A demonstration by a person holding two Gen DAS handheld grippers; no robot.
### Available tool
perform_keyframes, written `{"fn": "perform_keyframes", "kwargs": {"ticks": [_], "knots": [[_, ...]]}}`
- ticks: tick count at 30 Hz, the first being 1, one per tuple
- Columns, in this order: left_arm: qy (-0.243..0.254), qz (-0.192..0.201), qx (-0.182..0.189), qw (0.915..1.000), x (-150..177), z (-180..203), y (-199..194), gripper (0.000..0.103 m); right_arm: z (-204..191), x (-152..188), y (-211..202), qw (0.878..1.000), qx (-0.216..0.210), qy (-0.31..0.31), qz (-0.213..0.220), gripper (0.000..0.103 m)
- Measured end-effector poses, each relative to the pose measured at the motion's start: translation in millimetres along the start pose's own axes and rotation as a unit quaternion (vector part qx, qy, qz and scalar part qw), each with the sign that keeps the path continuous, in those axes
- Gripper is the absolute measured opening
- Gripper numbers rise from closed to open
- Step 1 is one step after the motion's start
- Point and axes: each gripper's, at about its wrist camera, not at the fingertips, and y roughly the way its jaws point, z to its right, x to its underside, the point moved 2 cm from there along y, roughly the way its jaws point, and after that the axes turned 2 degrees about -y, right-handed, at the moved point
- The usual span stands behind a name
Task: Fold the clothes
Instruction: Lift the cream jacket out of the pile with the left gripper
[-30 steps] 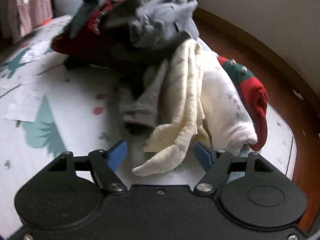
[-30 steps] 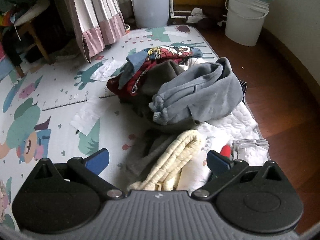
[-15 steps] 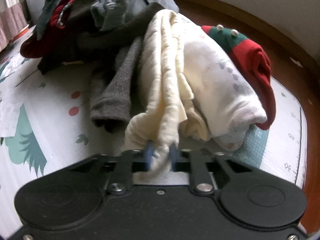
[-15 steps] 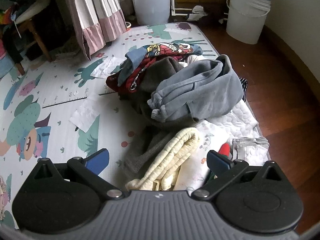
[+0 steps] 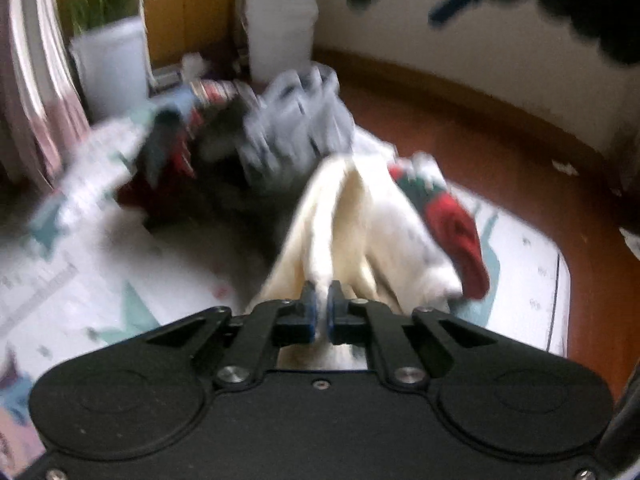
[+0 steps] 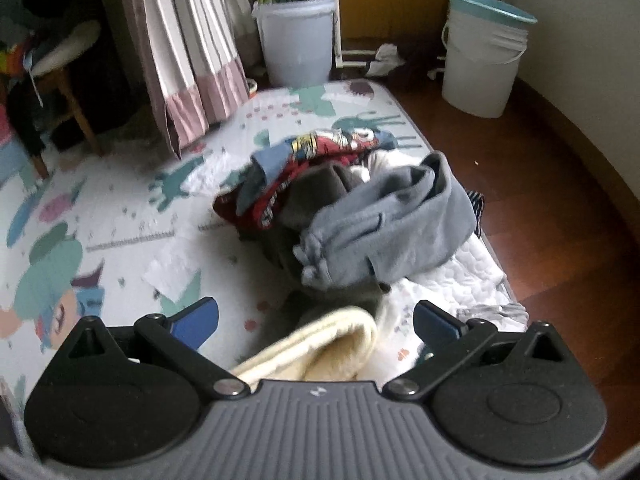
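Observation:
My left gripper [image 5: 319, 307] is shut on the end of a cream garment [image 5: 340, 224], which is pulled up taut from the clothes pile. Behind it lie a grey garment [image 5: 296, 128] and a red and green piece [image 5: 452, 220]; the left wrist view is blurred by motion. In the right wrist view my right gripper [image 6: 316, 322] stands open above the pile, with the cream garment [image 6: 332, 344] rising between its fingers but not touched by the pads. The grey garment [image 6: 392, 224] and a red printed shirt [image 6: 320, 148] lie further back on the play mat [image 6: 120, 208].
A white plant bucket [image 6: 298, 40] and a white bucket with a teal rim [image 6: 480, 52] stand beyond the mat. A curtain [image 6: 188, 52] hangs at left, a stool [image 6: 60, 68] beside it. Wooden floor [image 6: 560, 200] runs along the mat's right edge. Paper scraps [image 6: 172, 268] lie on the mat.
My left gripper closed on the cream garment's end and lifted it up and back from the pile. The right gripper rose slightly and stayed open.

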Motion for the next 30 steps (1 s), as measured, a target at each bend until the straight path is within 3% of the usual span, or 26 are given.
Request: {"fn": "perform_keyframes", "kwargs": {"ticks": [6,12,20,30], "knots": [[0.037,0.072,-0.054,0.9952,-55.4,-14.4,-93.9,0.003,-16.9,-16.1,-12.5,0.999,-0.012,0.022,0.029,0.103],[0.052,0.120,-0.124,0.9836,-77.7,-43.0,-176.9,0.003,-38.7,-21.7,-16.4,0.998,-0.034,0.022,0.039,0.101],[0.002,0.187,-0.195,0.9628,-68.6,-89.8,-255.4,0.003,-87.0,-21.0,-18.0,0.996,-0.069,-0.028,0.041,0.094],[-0.043,0.194,-0.266,0.9433,-38.0,-131.2,-312.0,0.003,-152.4,-15.2,-12.0,0.990,-0.109,-0.088,0.028,0.094]]}}
